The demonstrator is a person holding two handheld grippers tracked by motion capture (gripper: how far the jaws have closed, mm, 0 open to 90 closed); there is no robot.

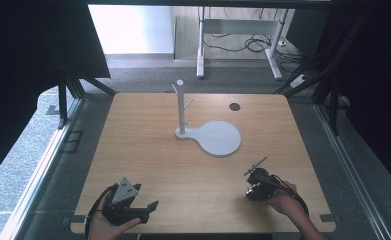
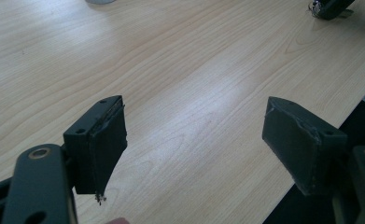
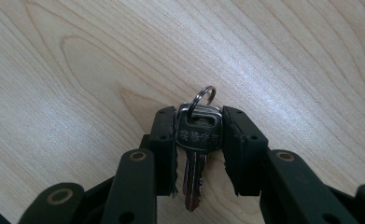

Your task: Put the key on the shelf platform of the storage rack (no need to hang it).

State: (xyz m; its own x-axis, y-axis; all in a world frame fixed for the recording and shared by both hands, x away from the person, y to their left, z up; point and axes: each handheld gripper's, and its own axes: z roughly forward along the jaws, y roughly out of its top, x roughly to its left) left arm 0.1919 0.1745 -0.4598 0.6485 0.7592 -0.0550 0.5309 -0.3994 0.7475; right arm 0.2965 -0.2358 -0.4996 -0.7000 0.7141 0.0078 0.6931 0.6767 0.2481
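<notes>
One key [image 3: 198, 140] on one ring [image 3: 203, 96], one white stand [image 1: 208, 129], two claws [image 1: 150, 206] [image 3: 199, 135].

Peg stand [image 1: 182, 107] mid-table; near half open.

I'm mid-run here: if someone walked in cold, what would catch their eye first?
Most likely the key on its split ring, pinched by the head between the right gripper's jaws low over the table near its front right. Next, the white peg stand on its round base at the table's middle. The left gripper waits open at the front left, holding nothing.
</notes>
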